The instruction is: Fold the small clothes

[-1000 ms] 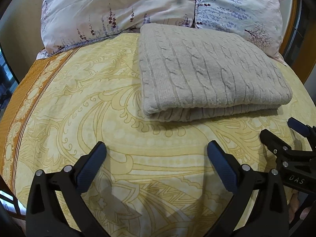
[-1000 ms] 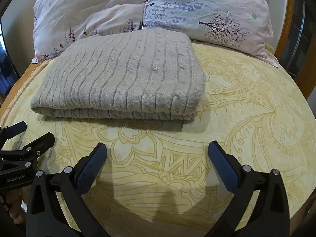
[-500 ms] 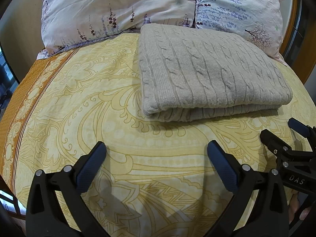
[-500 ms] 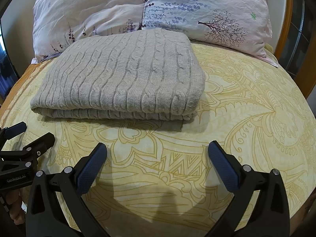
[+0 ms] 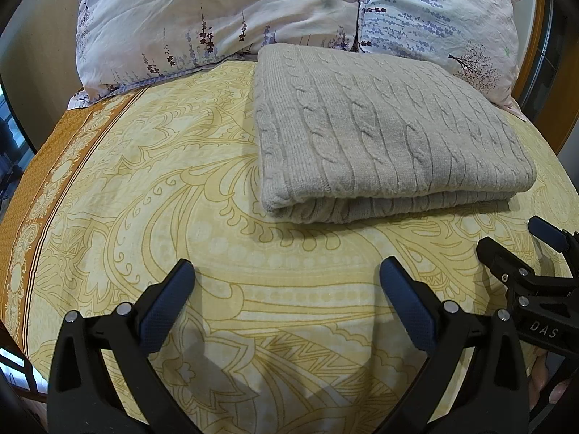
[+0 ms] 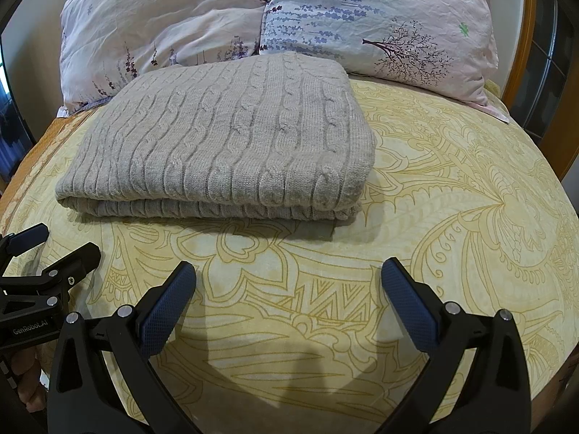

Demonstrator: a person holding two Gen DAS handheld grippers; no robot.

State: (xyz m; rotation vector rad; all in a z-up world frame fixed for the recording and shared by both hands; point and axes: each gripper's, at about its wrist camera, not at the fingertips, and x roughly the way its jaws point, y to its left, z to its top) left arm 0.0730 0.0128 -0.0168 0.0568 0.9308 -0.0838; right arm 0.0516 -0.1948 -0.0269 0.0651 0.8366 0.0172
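On the bed (image 5: 152,188), near the pillows (image 5: 224,18), the sweater (image 5: 380,133) is lying folded, unmoved over the past second; I am holding both hand-held grippers, left (image 5: 286,298) and right (image 6: 287,298), spread open and empty, suggesting folding is complete.

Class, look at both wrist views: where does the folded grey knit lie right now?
The folded grey knit lies on the yellow bedspread, just before the two floral pillows, beyond both open grippers.

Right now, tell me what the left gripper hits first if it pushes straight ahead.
Bare yellow bedspread lies directly ahead of the open left gripper; beyond that, probably the near folded edge of the grey knit sweater, though its height above the bed is unclear.
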